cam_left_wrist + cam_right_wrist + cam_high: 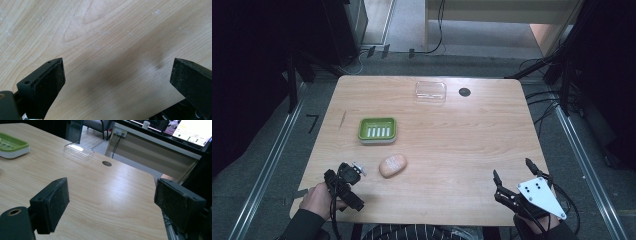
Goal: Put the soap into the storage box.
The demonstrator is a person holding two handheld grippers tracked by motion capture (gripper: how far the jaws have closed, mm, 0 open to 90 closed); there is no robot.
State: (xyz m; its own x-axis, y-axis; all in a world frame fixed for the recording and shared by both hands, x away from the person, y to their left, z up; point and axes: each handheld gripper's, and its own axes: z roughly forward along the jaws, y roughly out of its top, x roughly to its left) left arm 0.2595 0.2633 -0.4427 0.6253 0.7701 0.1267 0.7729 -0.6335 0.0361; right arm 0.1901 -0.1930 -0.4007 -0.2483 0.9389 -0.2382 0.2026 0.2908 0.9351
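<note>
**Soap bar waits on the table, both grippers empty and spread**

Seen from above, a person sits at a pale wooden table (452, 150) with a two-jaw gripper in each hand. A peach-coloured oval bar of soap (392, 165) lies on the bare wood near the person's left side. Just beyond it, farther from the person, sits a green soap dish (377, 130) with a slotted white insert, and nothing is in it. At the far edge of the table rests a clear plastic lid (430, 92), well apart from the dish, with a small dark round hole (464, 92) in the tabletop beside it.

The work looks barely begun: the soap is not in the dish, and the lid is off. If the aim is to put the soap in the dish and cover it, all of that is left to do.

The left gripper (346, 175) rests low near the table's near-left corner, just beside the soap but not touching it. Its own view looks straight down at bare wood, its jaws spread wide with nothing between them. The right gripper (512, 177) hovers at the near-right corner, well away from every object, its jaws likewise wide apart and empty. In its view, the dish (11, 145) and the lid (78, 151) lie ahead.
</note>
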